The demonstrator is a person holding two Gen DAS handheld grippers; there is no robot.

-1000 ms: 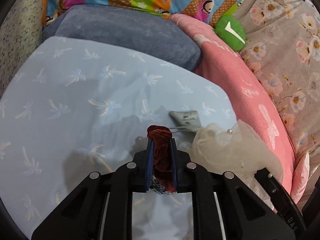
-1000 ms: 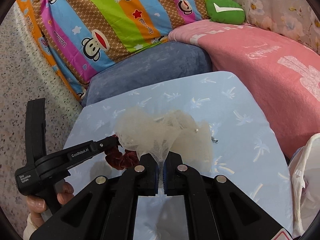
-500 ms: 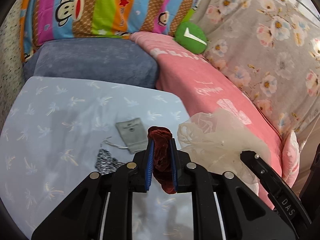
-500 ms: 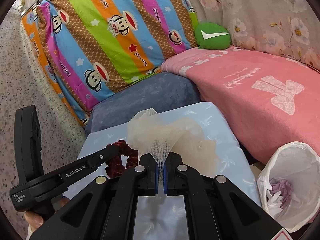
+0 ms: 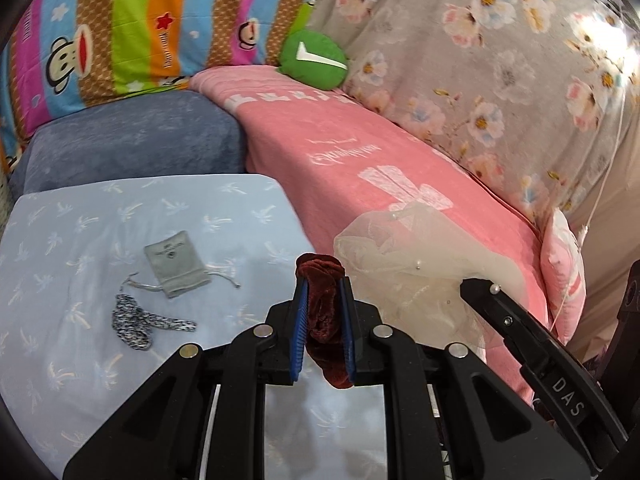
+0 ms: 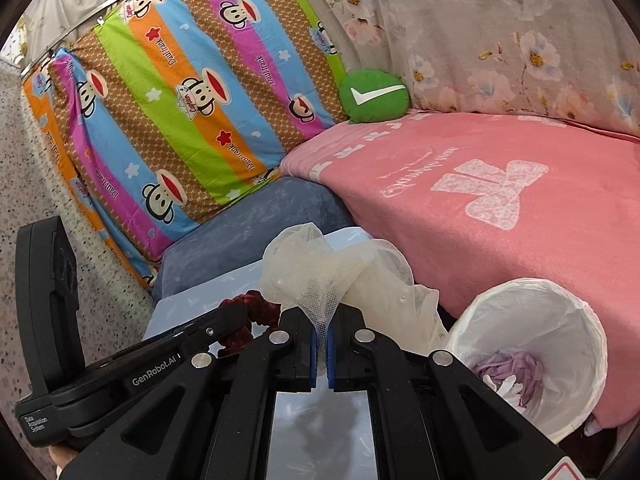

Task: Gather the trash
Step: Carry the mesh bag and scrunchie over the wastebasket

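Observation:
My left gripper (image 5: 323, 292) is shut on a dark red velvet scrunchie (image 5: 324, 316), lifted above the light blue cloth (image 5: 80, 360). My right gripper (image 6: 322, 330) is shut on a cream mesh fabric (image 6: 336, 272) with small pearls, also held up in the air. In the left wrist view the mesh fabric (image 5: 404, 268) hangs to the right of the scrunchie. A white-lined trash bin (image 6: 540, 320) stands at the lower right of the right wrist view, with purple and white scraps inside. A grey drawstring pouch (image 5: 174, 260) and a black-and-white speckled strip (image 5: 134, 320) lie on the blue cloth.
A pink blanket (image 5: 360, 152) covers the bed to the right. A blue-grey cushion (image 5: 128, 140) lies behind the cloth, a striped monkey-print quilt (image 6: 192, 100) and a green round pillow (image 6: 374, 96) farther back. Floral curtain fabric (image 5: 500, 60) hangs at the right.
Both grippers rose and swung right with their loads. The trash bin came into the right wrist view. The pouch and speckled strip now lie farther left in the left wrist view.

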